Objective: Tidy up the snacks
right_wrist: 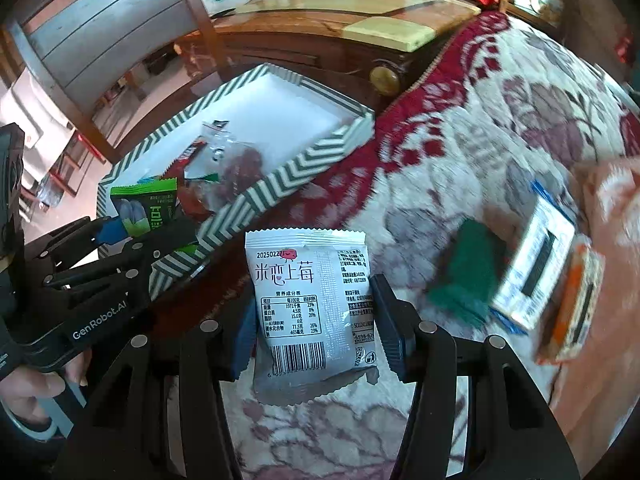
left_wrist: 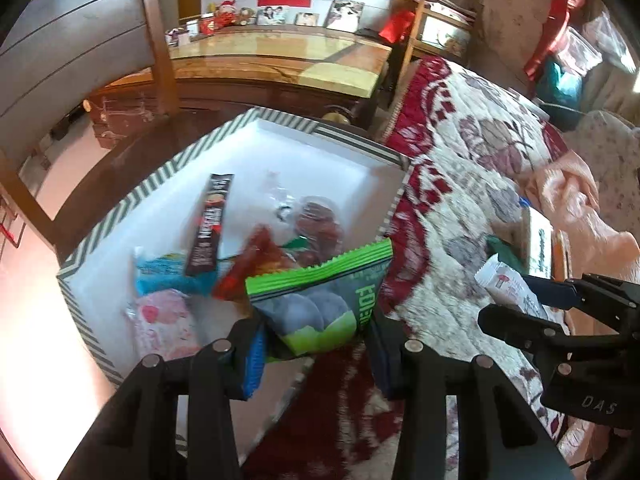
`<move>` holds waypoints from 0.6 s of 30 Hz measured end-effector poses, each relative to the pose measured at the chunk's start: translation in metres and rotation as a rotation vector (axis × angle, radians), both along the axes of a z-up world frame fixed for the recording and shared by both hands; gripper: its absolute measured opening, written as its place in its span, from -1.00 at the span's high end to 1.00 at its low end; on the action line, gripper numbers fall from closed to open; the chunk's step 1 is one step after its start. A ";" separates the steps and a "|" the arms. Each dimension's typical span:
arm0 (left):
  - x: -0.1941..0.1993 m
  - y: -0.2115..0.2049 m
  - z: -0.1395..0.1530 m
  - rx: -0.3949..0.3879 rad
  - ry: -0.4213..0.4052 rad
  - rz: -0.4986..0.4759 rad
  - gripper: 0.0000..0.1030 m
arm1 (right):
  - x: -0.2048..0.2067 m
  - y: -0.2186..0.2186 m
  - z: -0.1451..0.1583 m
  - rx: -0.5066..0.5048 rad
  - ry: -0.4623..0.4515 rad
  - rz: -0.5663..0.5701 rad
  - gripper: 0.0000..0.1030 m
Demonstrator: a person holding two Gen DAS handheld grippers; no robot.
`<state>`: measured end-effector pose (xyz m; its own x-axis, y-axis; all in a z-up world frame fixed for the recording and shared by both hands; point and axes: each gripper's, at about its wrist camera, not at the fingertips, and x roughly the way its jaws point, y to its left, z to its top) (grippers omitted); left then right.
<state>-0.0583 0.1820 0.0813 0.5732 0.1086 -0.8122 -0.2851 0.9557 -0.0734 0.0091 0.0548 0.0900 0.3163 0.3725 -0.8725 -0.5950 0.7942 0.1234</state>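
Note:
My left gripper [left_wrist: 316, 344] is shut on a green snack packet [left_wrist: 320, 300] and holds it over the near edge of a white box with a green chevron rim [left_wrist: 120, 208]. The box holds several snacks: a dark coffee stick [left_wrist: 208, 228], a blue packet [left_wrist: 168, 272], a pink packet [left_wrist: 164, 320], a red packet [left_wrist: 256, 256]. My right gripper [right_wrist: 316, 320] is shut on a white strawberry snack packet [right_wrist: 312, 300] above the quilt, right of the box [right_wrist: 280, 184]. The right gripper also shows in the left wrist view [left_wrist: 520, 296].
A floral red and white quilt [right_wrist: 460, 128] covers the surface. On it at the right lie a green packet [right_wrist: 468, 276], a white and blue box [right_wrist: 536, 268] and an orange box [right_wrist: 576, 308]. A wooden table [left_wrist: 280, 56] and a chair [left_wrist: 80, 40] stand behind.

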 end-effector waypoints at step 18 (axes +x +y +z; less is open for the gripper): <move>0.004 0.062 -0.008 -0.016 0.008 0.119 0.12 | 0.022 0.077 -0.001 -0.008 0.003 0.120 -0.02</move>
<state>-0.0541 0.2442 0.0736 0.5501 0.1625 -0.8191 -0.3975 0.9136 -0.0857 0.0314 0.1322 0.0893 0.2669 0.4004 -0.8766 -0.6856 0.7181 0.1193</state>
